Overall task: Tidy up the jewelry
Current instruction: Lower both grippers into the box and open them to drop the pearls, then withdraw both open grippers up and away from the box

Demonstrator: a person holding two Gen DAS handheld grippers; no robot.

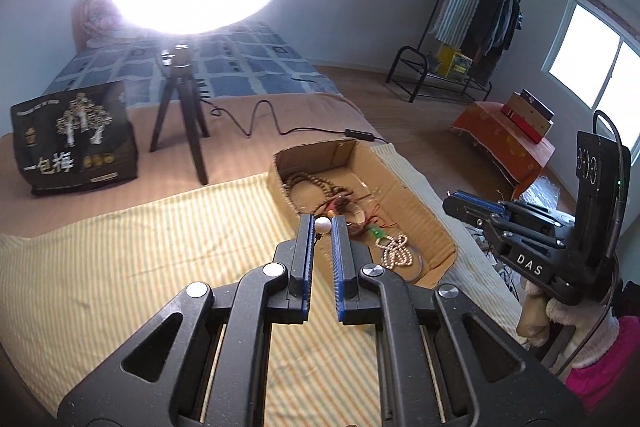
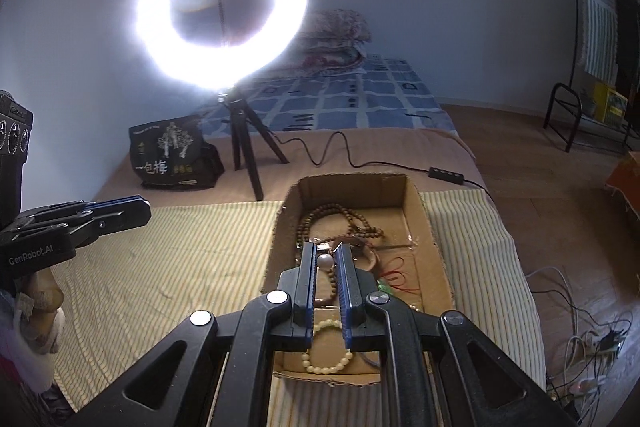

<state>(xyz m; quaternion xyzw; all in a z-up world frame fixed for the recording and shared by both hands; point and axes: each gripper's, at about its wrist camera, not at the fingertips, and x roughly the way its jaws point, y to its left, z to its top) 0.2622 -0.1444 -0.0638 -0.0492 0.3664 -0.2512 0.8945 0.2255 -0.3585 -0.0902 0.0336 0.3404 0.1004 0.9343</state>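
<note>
A shallow cardboard box (image 1: 420, 211) (image 2: 424, 227) on the striped cloth holds a brown bead necklace (image 1: 312, 185) (image 2: 340, 217), a cream bead bracelet (image 1: 394, 249) (image 2: 326, 347), a green bead with red cords (image 1: 376, 233) and other pieces. My left gripper (image 1: 323, 225) is shut on a white pearl bead (image 1: 323, 225) just above the box's near-left edge. My right gripper (image 2: 325, 259) is over the box, its jaws shut on a pearl bead (image 2: 325, 261) of a brown bead string that hangs down between them.
A lit ring light on a tripod (image 1: 180, 115) (image 2: 248, 147) stands behind the box, its cable (image 1: 256, 119) and switch (image 2: 446, 173) trailing right. A black printed bag (image 1: 72, 139) (image 2: 172, 153) sits at back left. The bed's right edge drops to floor with cables (image 2: 580, 331).
</note>
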